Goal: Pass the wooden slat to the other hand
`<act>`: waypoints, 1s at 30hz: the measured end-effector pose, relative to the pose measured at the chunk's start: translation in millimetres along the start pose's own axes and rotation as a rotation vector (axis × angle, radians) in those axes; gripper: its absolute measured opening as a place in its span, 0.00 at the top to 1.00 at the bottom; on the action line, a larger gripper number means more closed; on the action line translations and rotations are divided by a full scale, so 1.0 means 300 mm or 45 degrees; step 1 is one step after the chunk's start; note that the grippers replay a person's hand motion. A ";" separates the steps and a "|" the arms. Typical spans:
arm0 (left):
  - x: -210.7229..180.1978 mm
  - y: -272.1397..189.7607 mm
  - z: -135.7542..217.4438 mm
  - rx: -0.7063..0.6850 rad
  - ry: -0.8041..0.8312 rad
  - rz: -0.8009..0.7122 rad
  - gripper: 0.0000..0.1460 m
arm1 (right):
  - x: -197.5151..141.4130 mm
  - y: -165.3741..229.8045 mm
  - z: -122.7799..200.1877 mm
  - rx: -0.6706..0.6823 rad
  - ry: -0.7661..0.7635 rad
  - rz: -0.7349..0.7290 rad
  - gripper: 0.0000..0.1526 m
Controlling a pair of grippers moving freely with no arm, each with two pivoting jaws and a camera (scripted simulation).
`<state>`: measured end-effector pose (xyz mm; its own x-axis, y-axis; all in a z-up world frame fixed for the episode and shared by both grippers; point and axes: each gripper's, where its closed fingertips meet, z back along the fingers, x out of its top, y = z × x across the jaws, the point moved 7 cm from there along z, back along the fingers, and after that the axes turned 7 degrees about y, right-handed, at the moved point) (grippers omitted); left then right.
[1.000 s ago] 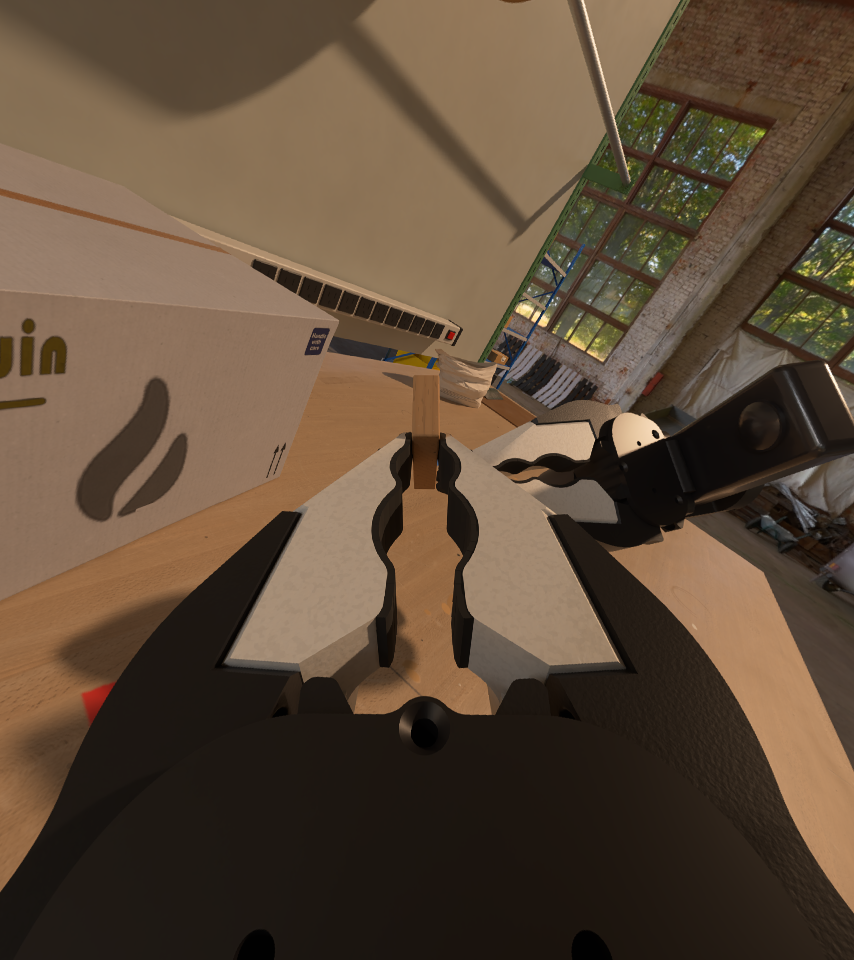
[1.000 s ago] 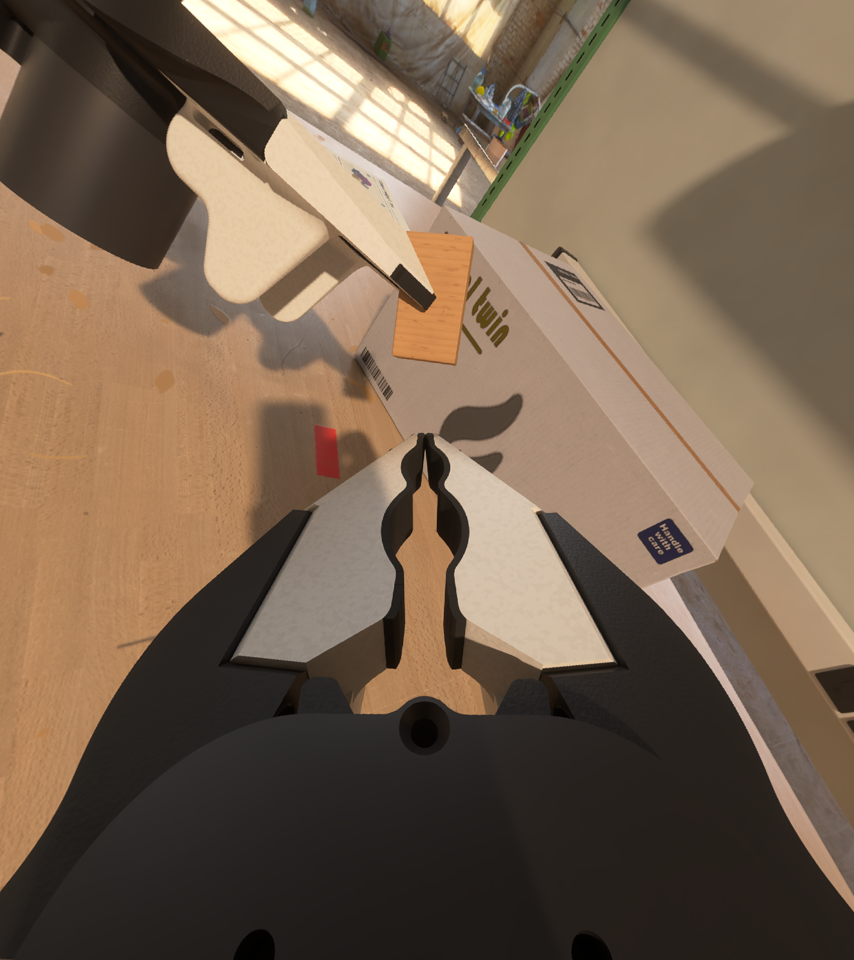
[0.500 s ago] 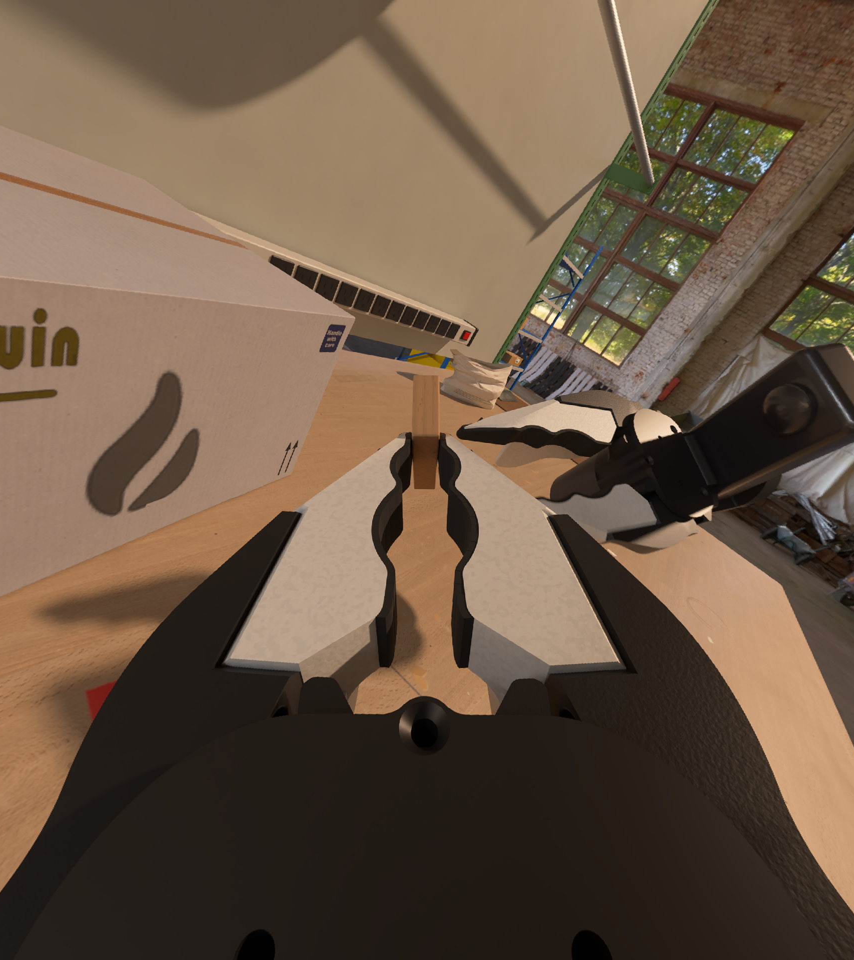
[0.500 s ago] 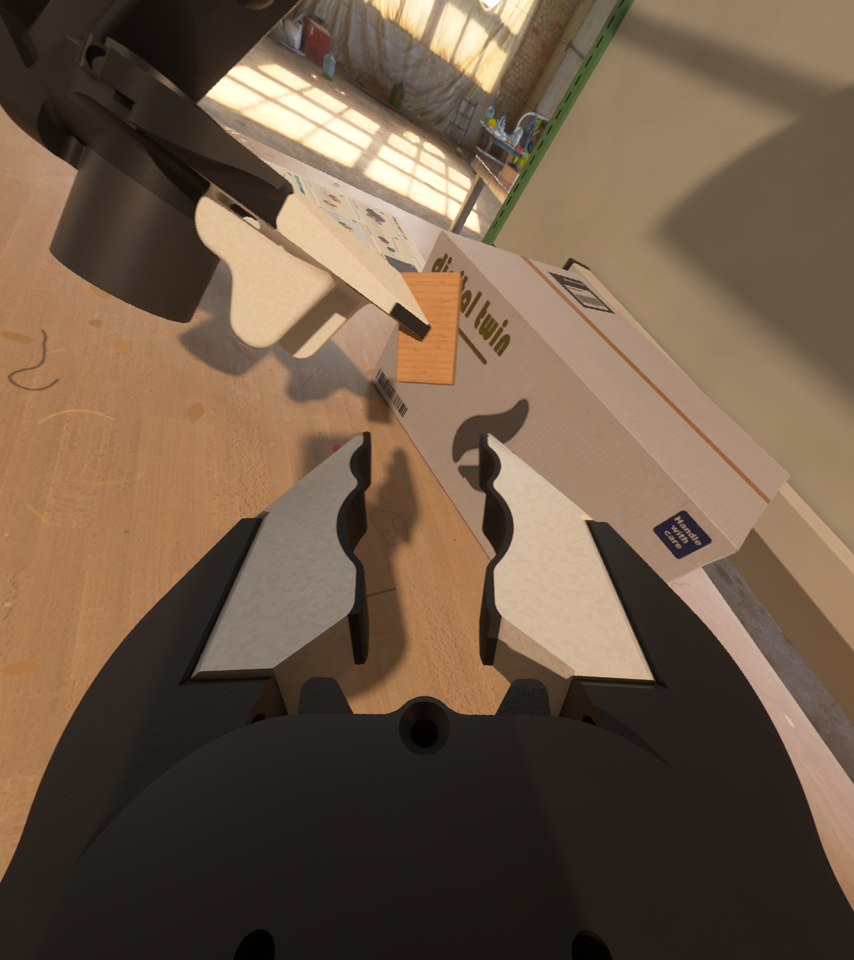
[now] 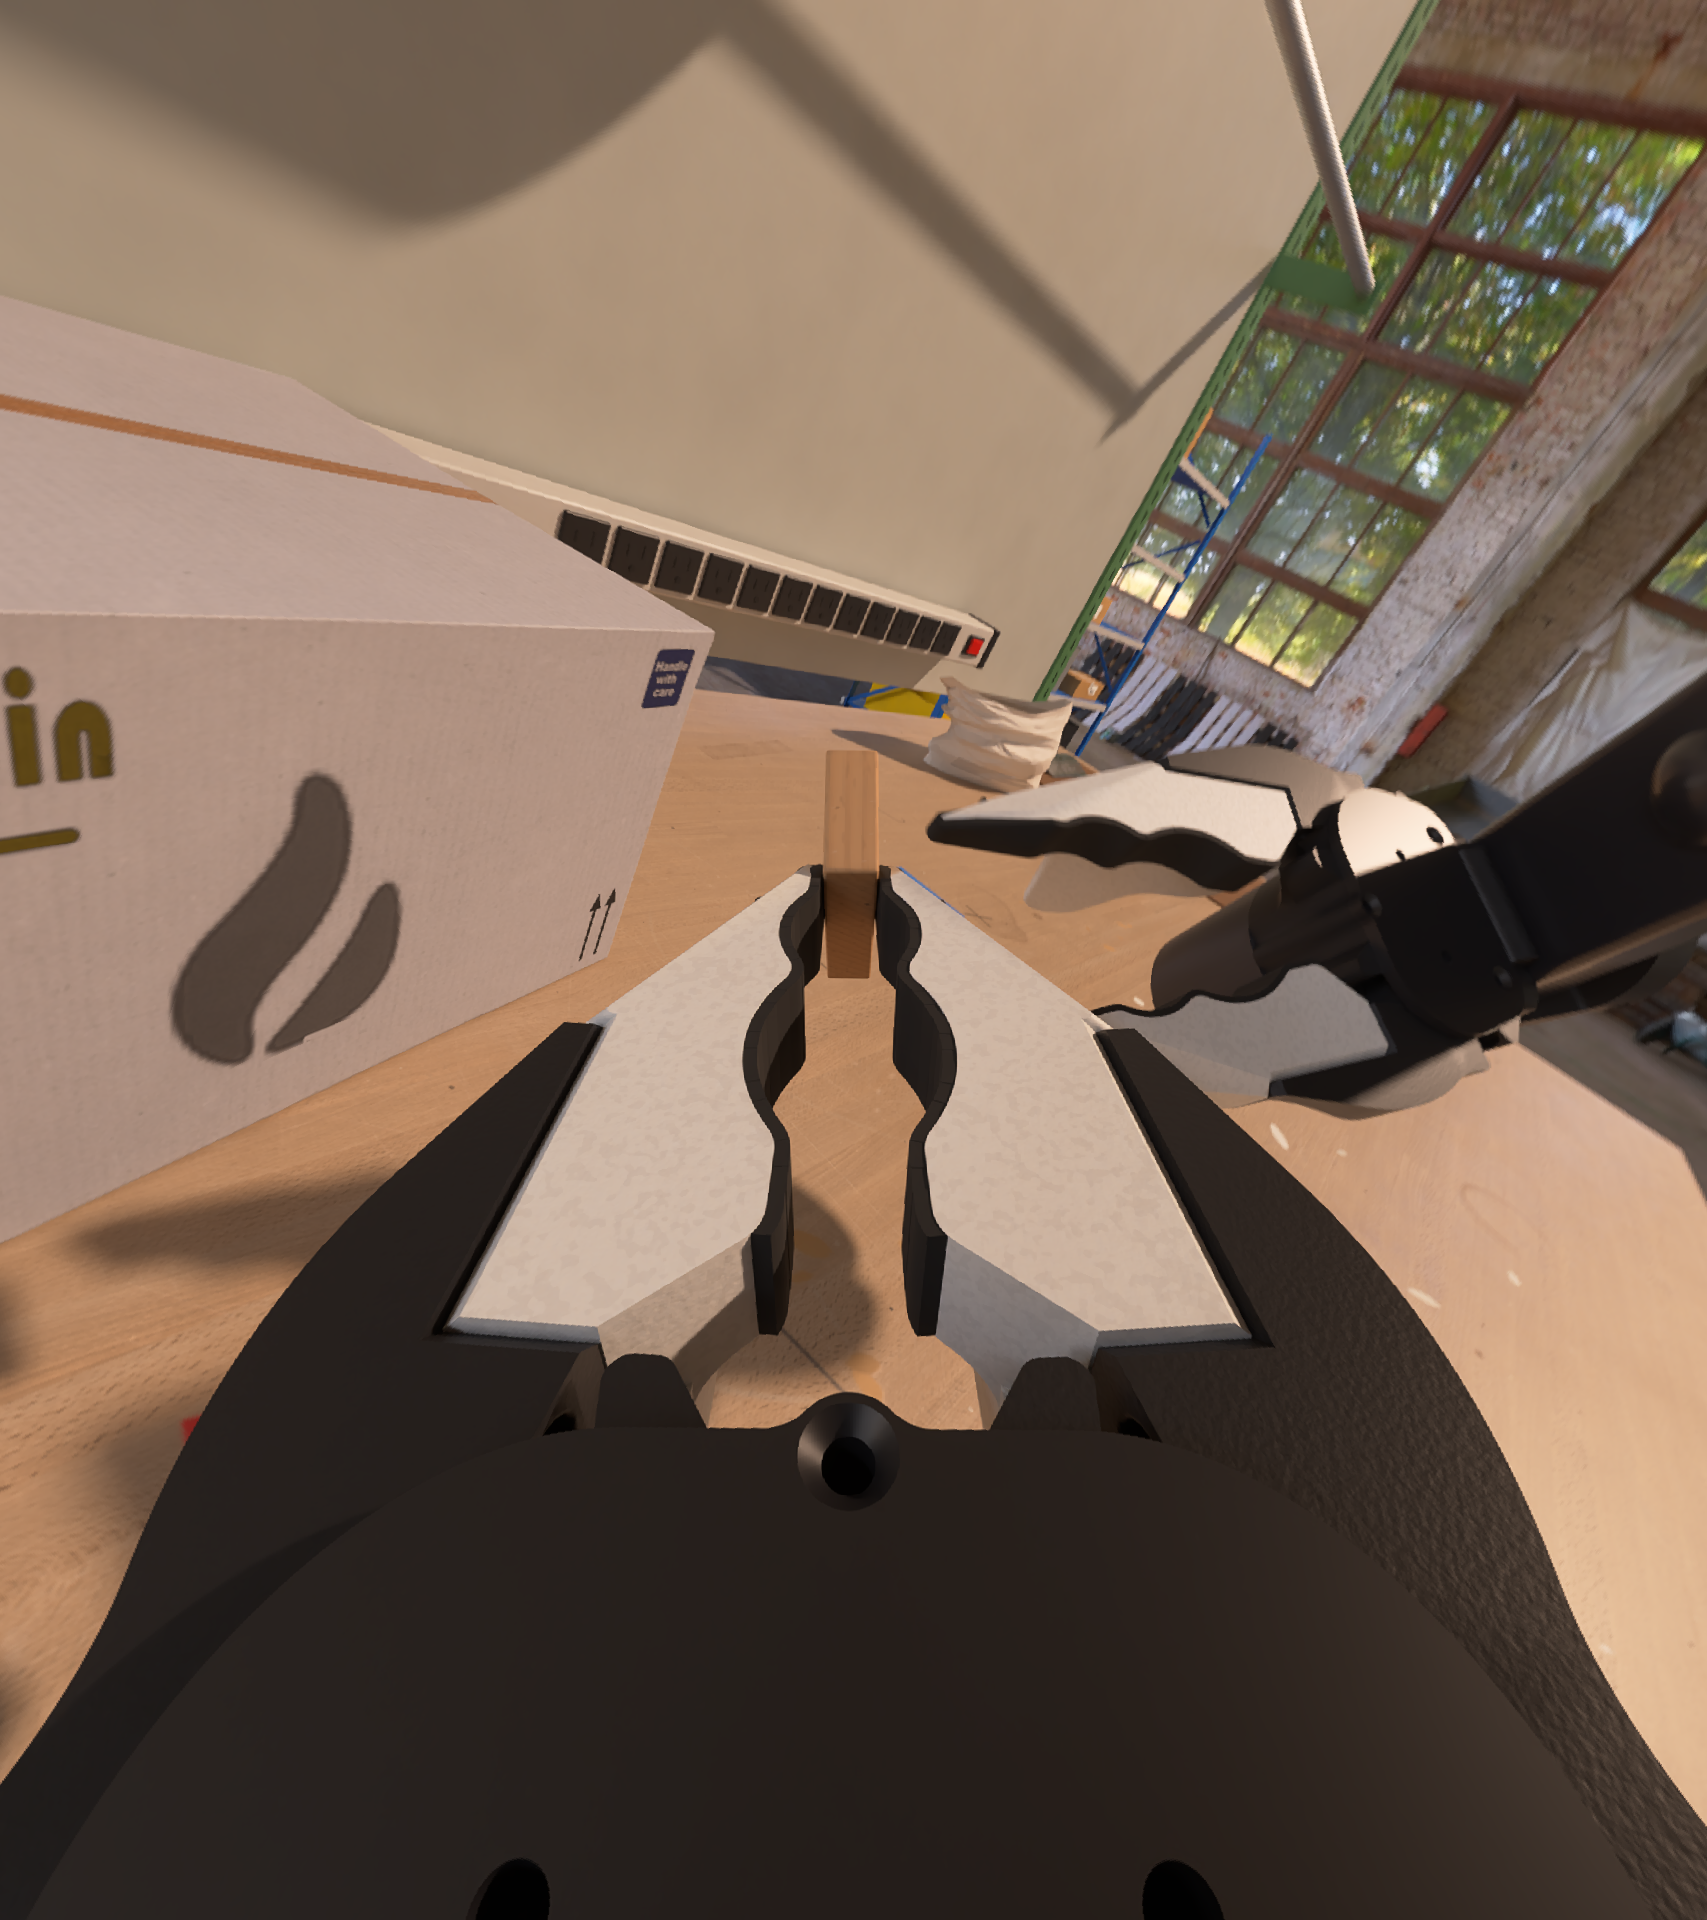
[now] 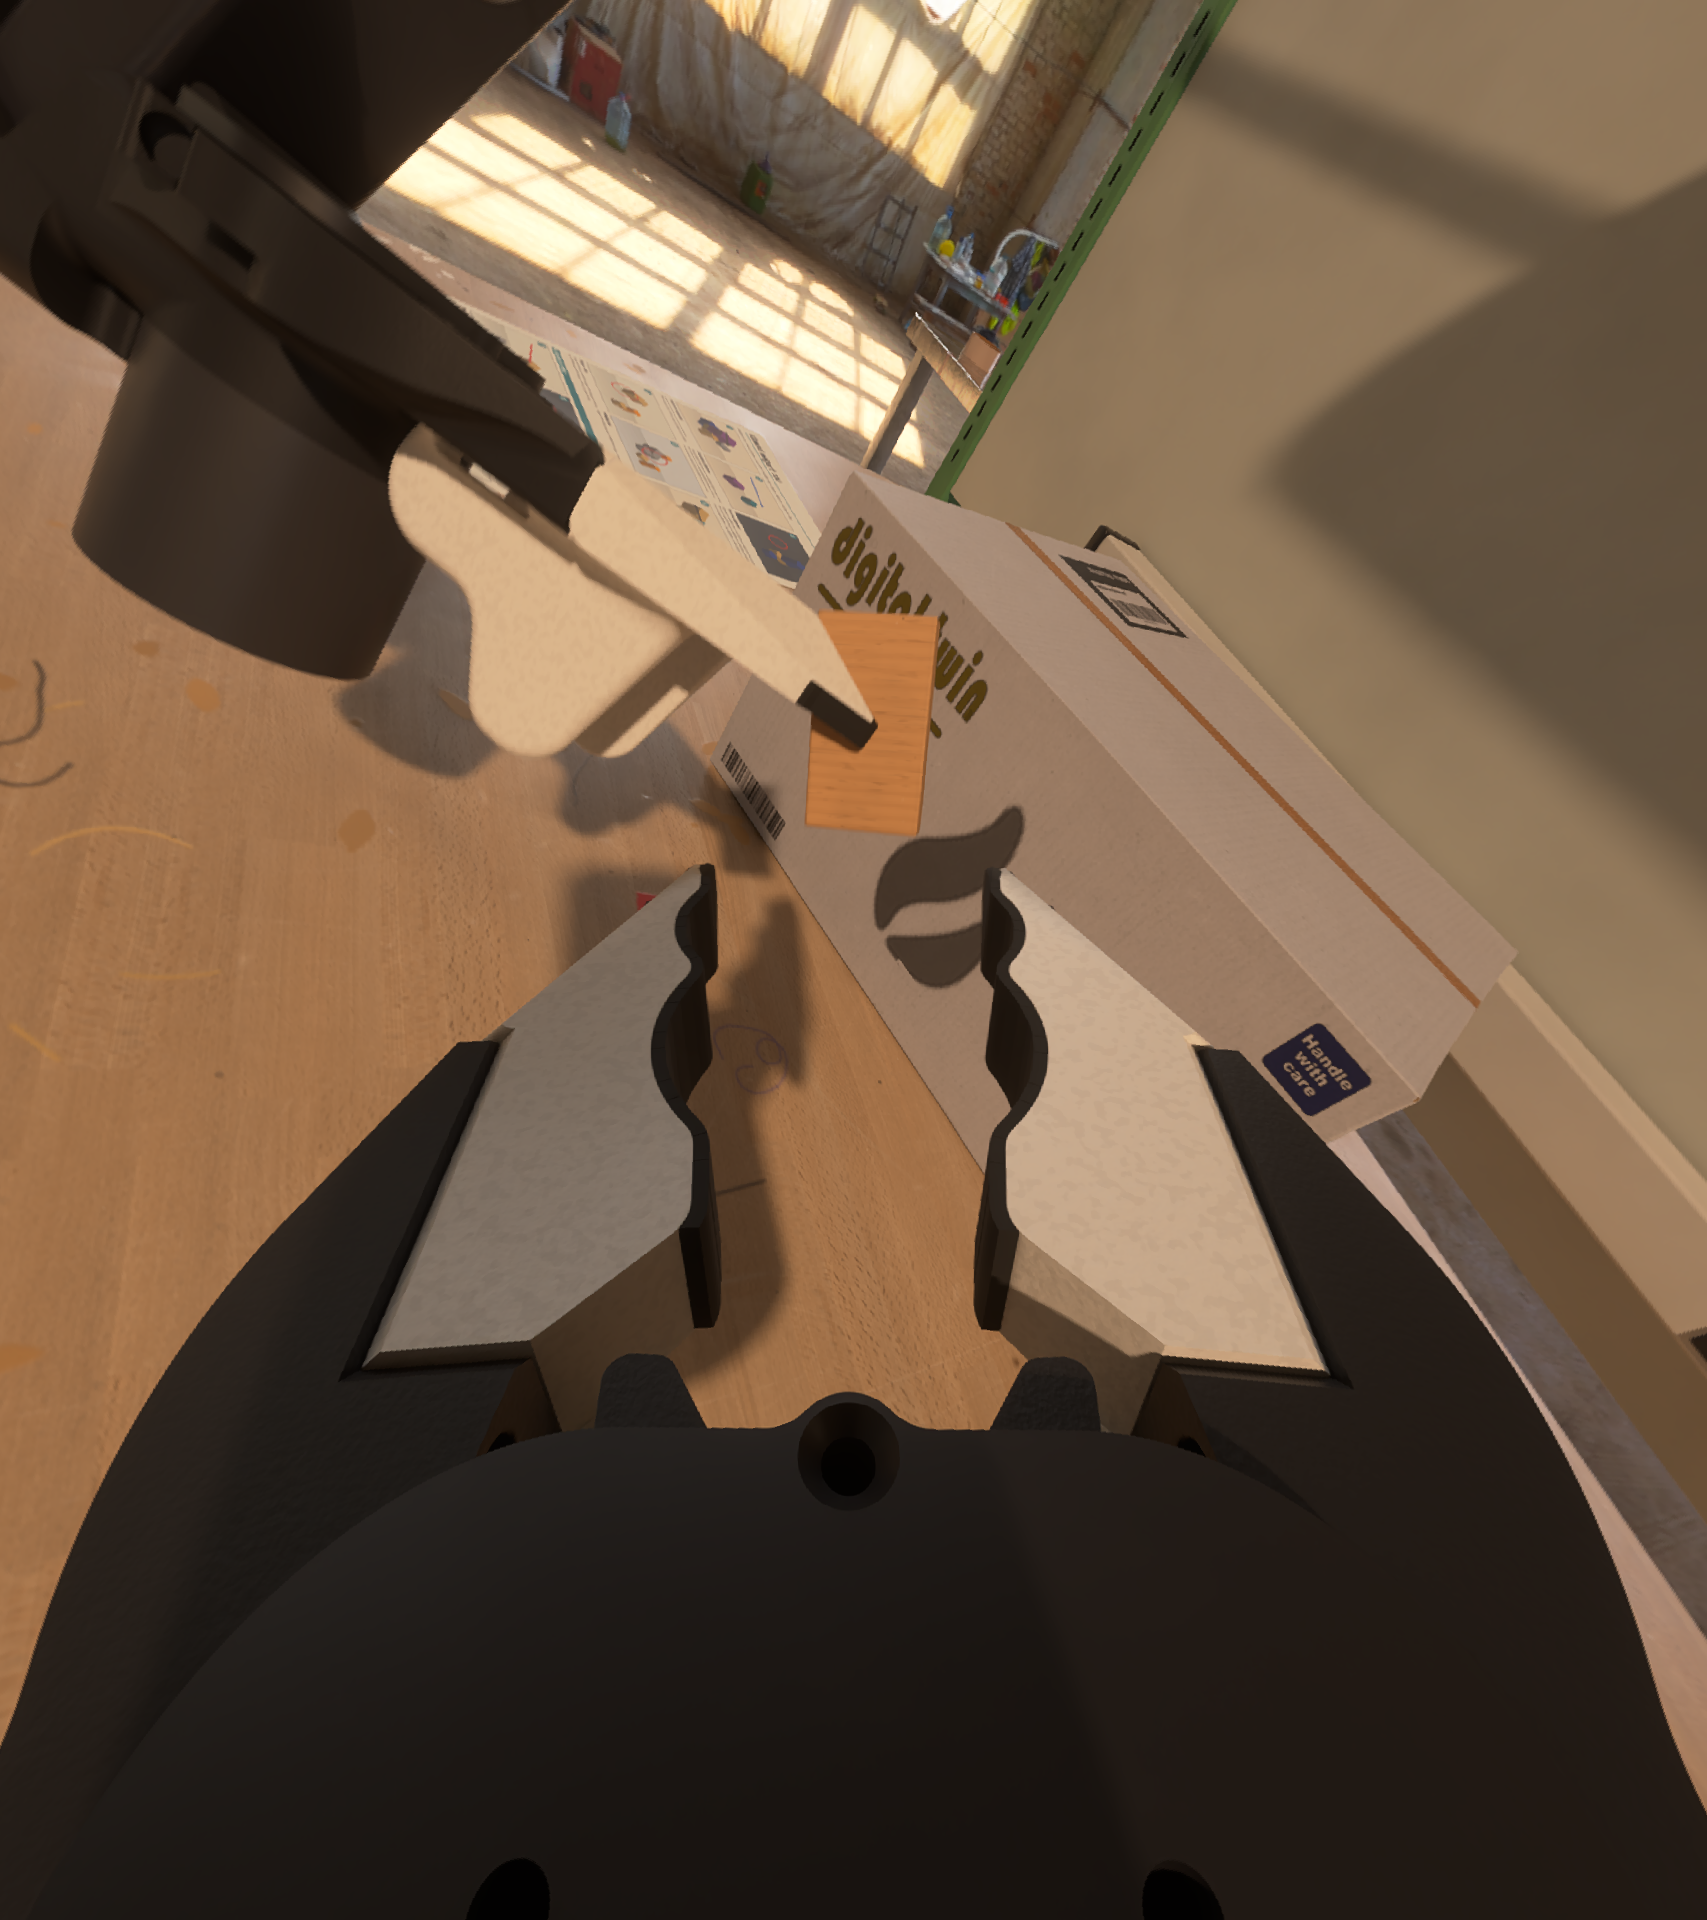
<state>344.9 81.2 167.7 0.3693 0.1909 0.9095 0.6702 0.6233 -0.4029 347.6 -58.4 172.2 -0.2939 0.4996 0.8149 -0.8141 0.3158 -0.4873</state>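
Pinching wooden slat point(image 5: 850, 883) edge-on, broad face right view

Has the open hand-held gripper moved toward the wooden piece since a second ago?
Yes. The right hand-held gripper has opened and closed in on the wooden slat, which now sits lower against the cardboard box, just beyond its fingertips.
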 end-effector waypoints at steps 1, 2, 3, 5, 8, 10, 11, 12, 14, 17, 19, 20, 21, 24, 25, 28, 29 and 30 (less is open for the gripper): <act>-0.001 -0.007 -0.004 0.001 0.013 -0.021 0.94 | 0.003 -0.001 -0.004 0.005 -0.002 -0.015 0.65; -0.003 -0.015 -0.007 -0.001 0.023 -0.046 0.94 | 0.005 -0.001 -0.011 0.021 0.005 -0.029 0.63; -0.004 -0.023 -0.011 -0.003 0.034 -0.072 0.94 | 0.004 -0.001 -0.019 0.029 0.013 -0.048 0.61; -0.006 -0.037 -0.016 0.013 0.058 -0.126 0.94 | 0.000 0.002 -0.034 0.043 0.040 -0.064 0.59; -0.014 -0.049 -0.024 0.063 0.087 -0.185 0.94 | -0.001 0.016 -0.050 0.037 0.081 -0.042 0.59; -0.022 -0.053 -0.030 0.077 0.102 -0.192 0.94 | 0.002 0.027 -0.059 0.048 0.094 -0.053 0.58; -0.024 -0.054 -0.032 0.084 0.101 -0.195 0.94 | 0.003 0.029 -0.062 0.057 0.095 -0.079 0.57; -0.026 -0.054 -0.033 0.088 0.104 -0.199 0.94 | 0.002 0.027 -0.064 0.067 0.096 -0.106 0.58; -0.026 -0.056 -0.035 0.087 0.109 -0.205 0.94 | -0.002 0.021 -0.068 0.056 0.111 -0.142 0.61; -0.031 -0.066 -0.042 0.089 0.118 -0.220 0.94 | -0.013 0.023 -0.082 0.029 0.170 -0.138 0.68; -0.035 -0.071 -0.046 0.082 0.122 -0.220 0.94 | -0.017 0.016 -0.077 0.009 0.168 -0.140 0.75; -0.036 -0.072 -0.048 0.069 0.128 -0.212 0.94 | -0.019 0.009 -0.073 0.015 0.156 -0.159 0.79; -0.035 -0.072 -0.051 0.056 0.132 -0.204 0.94 | -0.022 0.005 -0.070 0.026 0.145 -0.166 0.82; -0.035 -0.073 -0.057 0.009 0.142 -0.188 0.94 | -0.029 -0.003 -0.060 0.063 0.128 -0.182 0.82; -0.032 -0.073 -0.058 -0.027 0.150 -0.173 0.92 | -0.032 -0.009 -0.055 0.100 0.106 -0.211 0.82; -0.026 -0.077 -0.057 -0.114 0.182 -0.156 0.75 | -0.048 -0.042 -0.032 0.159 0.064 -0.278 0.82; -0.023 -0.079 -0.055 -0.136 0.194 -0.159 0.73 | -0.055 -0.056 -0.020 0.190 0.050 -0.291 0.82; -0.017 -0.085 -0.051 -0.176 0.191 -0.165 0.71 | -0.063 -0.076 -0.006 0.204 0.041 -0.310 0.82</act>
<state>335.7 52.9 171.7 0.3587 -0.0050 0.9334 0.7963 0.5235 -0.3032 372.7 -73.6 167.2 -0.0663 0.4507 0.8902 -0.9281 0.2997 -0.2209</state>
